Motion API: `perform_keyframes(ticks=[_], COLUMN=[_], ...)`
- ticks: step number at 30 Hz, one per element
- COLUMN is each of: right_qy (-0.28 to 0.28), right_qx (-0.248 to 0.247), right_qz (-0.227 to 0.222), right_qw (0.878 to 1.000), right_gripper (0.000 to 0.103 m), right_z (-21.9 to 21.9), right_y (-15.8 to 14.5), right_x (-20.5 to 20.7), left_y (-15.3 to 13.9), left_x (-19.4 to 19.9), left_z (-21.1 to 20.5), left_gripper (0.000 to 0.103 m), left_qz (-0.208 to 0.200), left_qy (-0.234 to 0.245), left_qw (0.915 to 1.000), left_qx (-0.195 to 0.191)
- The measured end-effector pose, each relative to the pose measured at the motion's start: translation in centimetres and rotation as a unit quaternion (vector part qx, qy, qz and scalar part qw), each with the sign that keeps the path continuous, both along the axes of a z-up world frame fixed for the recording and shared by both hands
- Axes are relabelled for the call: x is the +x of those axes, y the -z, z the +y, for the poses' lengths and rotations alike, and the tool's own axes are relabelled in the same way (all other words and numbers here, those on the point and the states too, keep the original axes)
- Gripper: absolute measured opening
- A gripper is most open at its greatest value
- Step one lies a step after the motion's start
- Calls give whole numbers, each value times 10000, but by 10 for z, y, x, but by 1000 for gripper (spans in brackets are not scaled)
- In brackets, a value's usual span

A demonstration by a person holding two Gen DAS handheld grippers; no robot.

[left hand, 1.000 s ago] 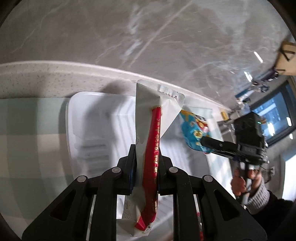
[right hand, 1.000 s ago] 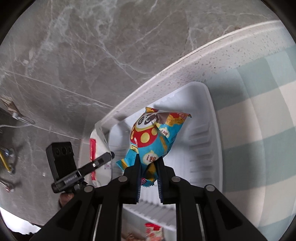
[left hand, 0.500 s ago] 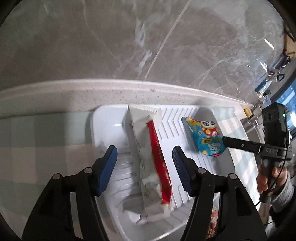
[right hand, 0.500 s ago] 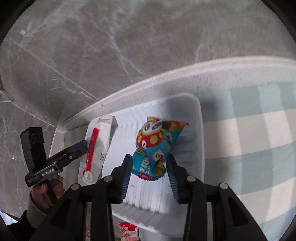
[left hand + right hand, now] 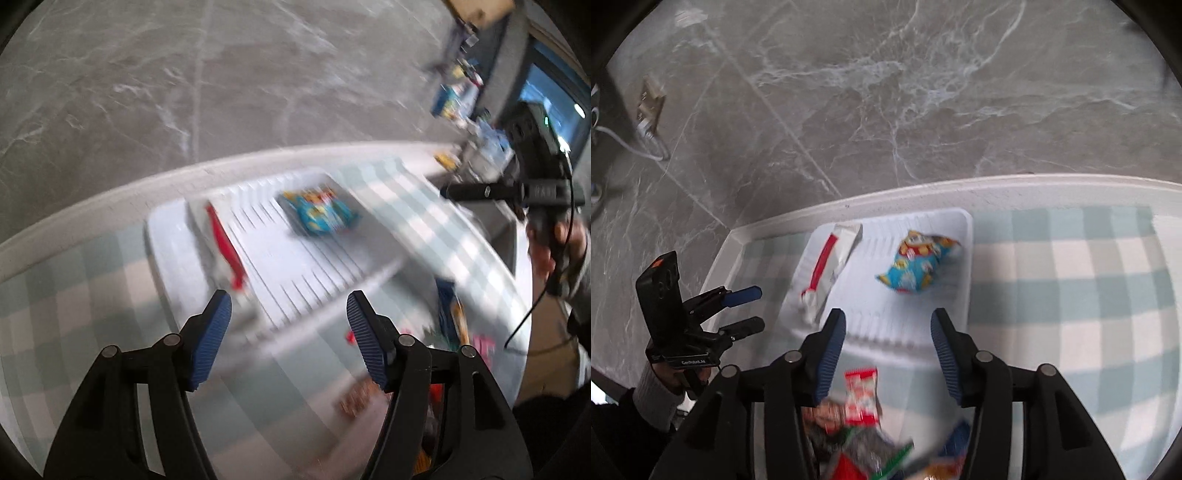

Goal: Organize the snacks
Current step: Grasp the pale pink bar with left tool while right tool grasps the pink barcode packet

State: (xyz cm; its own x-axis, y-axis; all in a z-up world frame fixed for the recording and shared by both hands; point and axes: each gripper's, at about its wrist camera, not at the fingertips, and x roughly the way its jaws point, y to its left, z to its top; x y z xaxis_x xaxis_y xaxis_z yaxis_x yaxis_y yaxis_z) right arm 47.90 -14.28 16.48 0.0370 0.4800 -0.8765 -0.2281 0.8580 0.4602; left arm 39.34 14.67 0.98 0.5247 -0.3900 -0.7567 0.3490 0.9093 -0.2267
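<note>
A white ribbed tray [image 5: 964,266] [image 5: 166,251] lies on the checked cloth. In it lie a long white-and-red packet [image 5: 831,264] [image 5: 225,247] at the left and a blue panda snack bag [image 5: 918,266] [image 5: 321,214] at the right. My left gripper [image 5: 288,332] is open and empty, back from the tray's near edge; it also shows in the right wrist view [image 5: 742,308]. My right gripper [image 5: 886,350] is open and empty above a pile of loose snacks [image 5: 862,397]; it also shows in the left wrist view [image 5: 454,192]. The left wrist view is blurred.
A green-and-white checked cloth [image 5: 1071,295] covers the white counter [image 5: 997,188] against a grey marble wall. More loose snacks [image 5: 450,317] lie near the front right. A wall socket with a cable [image 5: 650,107] is at the far left.
Both grippers let go of their snacks, which now lie in the tray, and both pulled back from the tray with jaws open. The loose snack pile has come into view.
</note>
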Motion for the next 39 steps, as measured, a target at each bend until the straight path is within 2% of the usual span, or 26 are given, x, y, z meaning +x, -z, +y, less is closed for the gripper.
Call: perform_keyframes(ticks=[5, 9, 12, 13, 16, 19, 22, 26, 31, 33, 35, 36, 37, 38, 39], right_qy=[157, 489, 807, 988, 1350, 1680, 1828, 1811, 1410, 1160, 967, 846, 755, 683, 631], right_qx=[-299, -522, -709, -686, -584, -426, -333, -384, -876, -1156, -1344, -1463, -1545, -1567, -1540], right_qz=[153, 637, 1028, 1295, 1733, 1899, 1933, 1851, 1597, 1447, 1298, 1206, 1149, 1086, 1049], right_qw=[9993, 9954, 9889, 9843, 9738, 9664, 9634, 9651, 9731, 9758, 9776, 9782, 9784, 9793, 9805], right_gripper=[56, 58, 58, 58, 58, 58, 58, 59, 57, 47, 41, 32, 30, 28, 27], right_z=[-32, -61, -78, -85, -93, -94, -87, -70, -48, -40, -35, -33, -31, -31, -31], right_y=[-15, -11, -4, 2, 12, 18, 23, 29, 28, 26, 24, 23, 23, 22, 22], right_x=[-52, -104, -140, -157, -191, -210, -213, -211, -205, -206, -209, -210, -211, -213, -214], left_y=[18, 34, 45, 47, 56, 62, 68, 73, 83, 87, 91, 92, 93, 95, 94], left_x=[-44, -76, -90, -92, -97, -100, -95, -91, -86, -85, -86, -88, -89, -90, -91], left_z=[-21, -34, -40, -40, -42, -44, -46, -54, -63, -66, -70, -73, -75, -76, -76], left_gripper=[63, 63, 63, 63, 63, 63, 63, 63, 63, 63, 63, 63, 62, 59, 46], left_qz=[276, 444, 534, 563, 656, 691, 740, 747, 791, 805, 756, 661, 600, 637, 543], left_qy=[528, 904, 1071, 1108, 1156, 1229, 1311, 1491, 1640, 1714, 1826, 1893, 1923, 2017, 2059], left_qw=[9982, 9941, 9912, 9906, 9896, 9882, 9868, 9835, 9797, 9777, 9754, 9737, 9729, 9709, 9706], left_qx=[119, 413, 564, 569, 559, 599, 594, 700, 839, 913, 976, 1081, 1137, 1123, 1122])
